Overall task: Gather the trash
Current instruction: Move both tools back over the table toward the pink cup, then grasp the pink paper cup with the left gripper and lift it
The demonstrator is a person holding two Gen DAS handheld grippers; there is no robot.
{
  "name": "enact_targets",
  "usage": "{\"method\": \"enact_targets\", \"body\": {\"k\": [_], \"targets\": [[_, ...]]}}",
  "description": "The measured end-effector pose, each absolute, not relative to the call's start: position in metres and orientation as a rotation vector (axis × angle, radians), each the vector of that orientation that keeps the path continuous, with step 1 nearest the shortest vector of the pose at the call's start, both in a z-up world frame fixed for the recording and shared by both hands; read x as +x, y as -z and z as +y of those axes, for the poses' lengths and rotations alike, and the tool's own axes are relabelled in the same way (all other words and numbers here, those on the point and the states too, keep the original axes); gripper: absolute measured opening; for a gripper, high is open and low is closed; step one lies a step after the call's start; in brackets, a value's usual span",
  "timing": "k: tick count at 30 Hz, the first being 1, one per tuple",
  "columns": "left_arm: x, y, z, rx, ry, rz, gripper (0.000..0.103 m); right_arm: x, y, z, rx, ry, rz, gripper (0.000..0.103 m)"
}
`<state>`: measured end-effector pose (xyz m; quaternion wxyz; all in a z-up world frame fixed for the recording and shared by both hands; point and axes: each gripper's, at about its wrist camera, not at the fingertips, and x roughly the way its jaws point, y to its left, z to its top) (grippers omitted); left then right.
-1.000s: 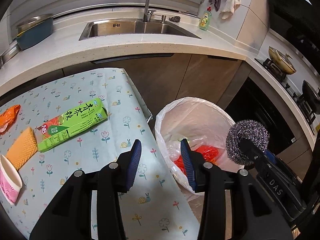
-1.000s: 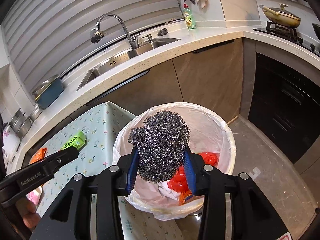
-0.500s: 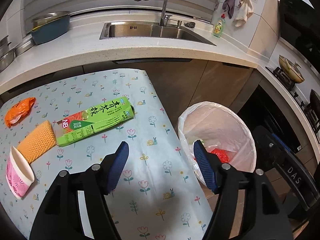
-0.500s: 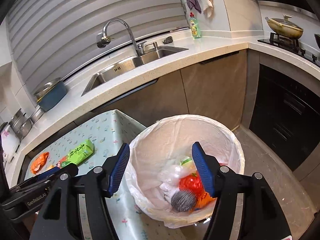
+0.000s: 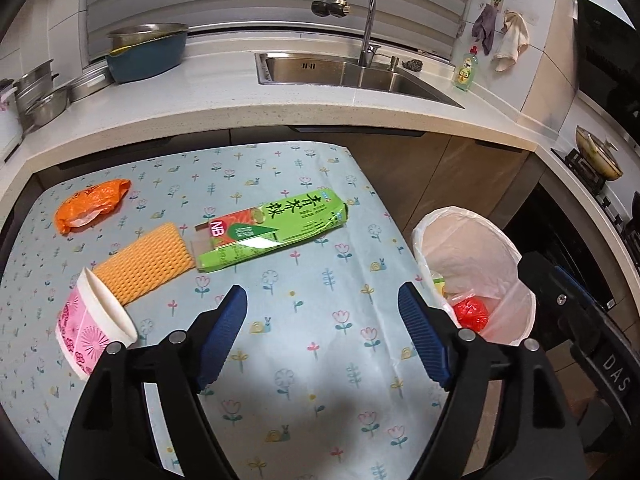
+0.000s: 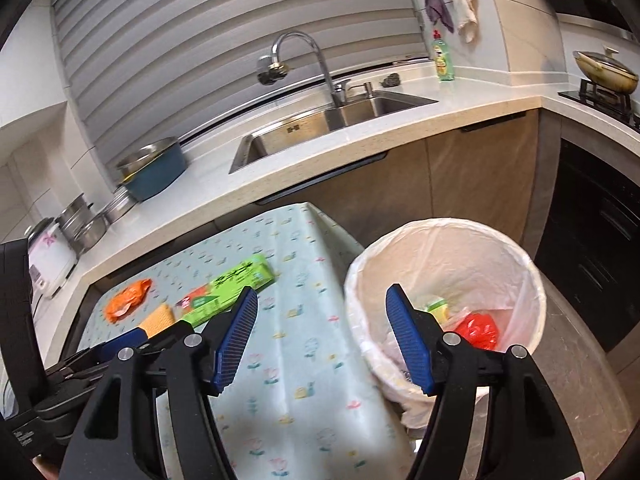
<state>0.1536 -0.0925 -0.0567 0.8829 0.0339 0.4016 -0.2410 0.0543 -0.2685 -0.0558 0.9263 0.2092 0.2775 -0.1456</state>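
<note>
Left gripper [image 5: 322,316] is seen w/ jaws spread wide, nothing between them; they have just been opening further. It is held over the flowered tablecloth [image 5: 304,364], lower centre of the left wrist view. Trash on the cloth is spread across the left half of that view: green carton [image 5: 272,228] lying flat near centre, yellow sponge [image 5: 144,262] just left of it, touching or nearly so, can't be told which. Orange wrapper [image 5: 90,206] is found upper left, apart from the rest. Pink paper cup [image 5: 90,330] lies tipped on its side at the left edge, mouth towards the gripper, its rim against the sponge's near end.

Right gripper [image 6: 322,322] is also spread, empty; its jaws were opening during the past sec. but have since about levelled off. In the right wrist view it is held over the gap between table edge & bin [image 6: 508,248], which stands on the floor at right, lined w/ a white bag. Inside, a red bag [image 6: 478,330] & a yellow-green item [image 6: 438,306] are visible; the rest is hidden by the right finger. Sink [image 6: 320,128] & tap [image 6: 304,56] are seen on the counter behind, upper centre.
</note>
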Motion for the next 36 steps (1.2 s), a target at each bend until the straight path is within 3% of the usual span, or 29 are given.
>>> {"method": "enact_targets", "body": {"k": [6, 12, 22, 36], "targets": [[0.156, 0.062, -0.051, 0.072, 0.461, 0.841, 0.075, 0.063, 0.056, -0.231, 0.414, 0.240, 0.590, 0.065], [0.162, 0.066, -0.005, 0.081, 0.422, 0.831, 0.082, 0.074, 0.052, -0.192, 0.386, 0.180, 0.605, 0.065], [0.174, 0.086, 0.066, 0.179, 0.401, 0.814, 0.082, 0.094, 0.067, -0.135, 0.362, 0.109, 0.663, 0.065], [0.196, 0.118, 0.084, 0.303, 0.431, 0.772, 0.087, 0.128, 0.087, -0.092, 0.334, 0.082, 0.716, 0.065]]}}
